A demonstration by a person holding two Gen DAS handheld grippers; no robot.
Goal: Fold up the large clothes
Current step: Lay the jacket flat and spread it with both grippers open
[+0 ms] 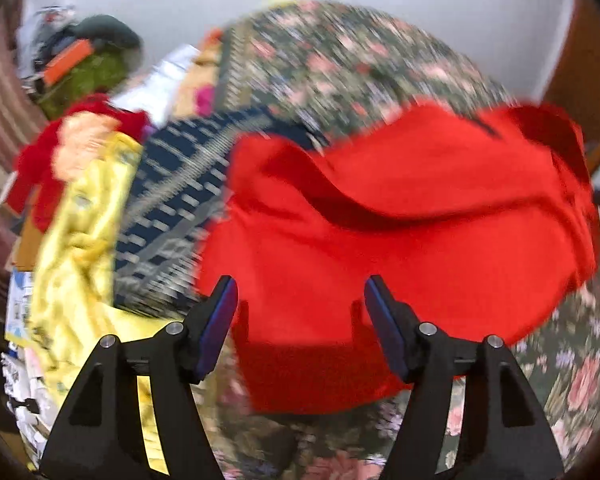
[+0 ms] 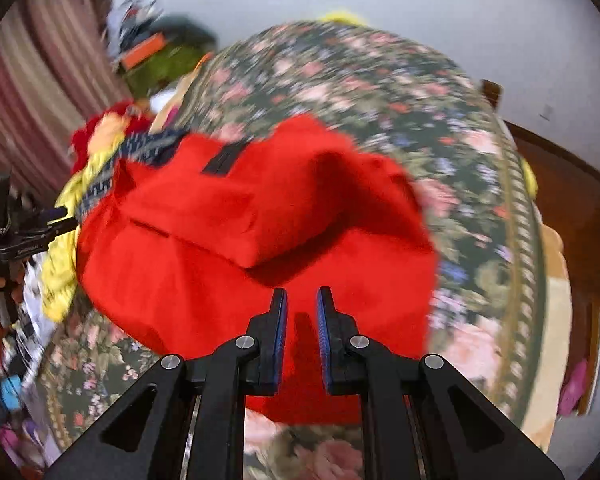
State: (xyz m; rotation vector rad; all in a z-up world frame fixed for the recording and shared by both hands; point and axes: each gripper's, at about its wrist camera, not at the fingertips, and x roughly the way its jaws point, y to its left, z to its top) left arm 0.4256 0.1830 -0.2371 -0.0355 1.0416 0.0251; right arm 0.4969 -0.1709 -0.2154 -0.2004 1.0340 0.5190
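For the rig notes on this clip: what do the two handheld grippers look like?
Both match: the left gripper and right gripper have black plastic bodies with triangular cutouts, round silver pivot pins, and flat fingers faced with ribbed blue pads. No cables show.

— That garment (image 1: 400, 232) is plain bright red, with one black strip at its twelve o'clock edge.
— And the bedspread (image 1: 340, 60) under it is dark green with pink roses. At nine o'clock lie a yellow cloth (image 1: 80, 240) and a navy patterned one (image 1: 172, 200).

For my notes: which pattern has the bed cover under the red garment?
Dark green with pink flowers, the bed cover shows best in the right wrist view.
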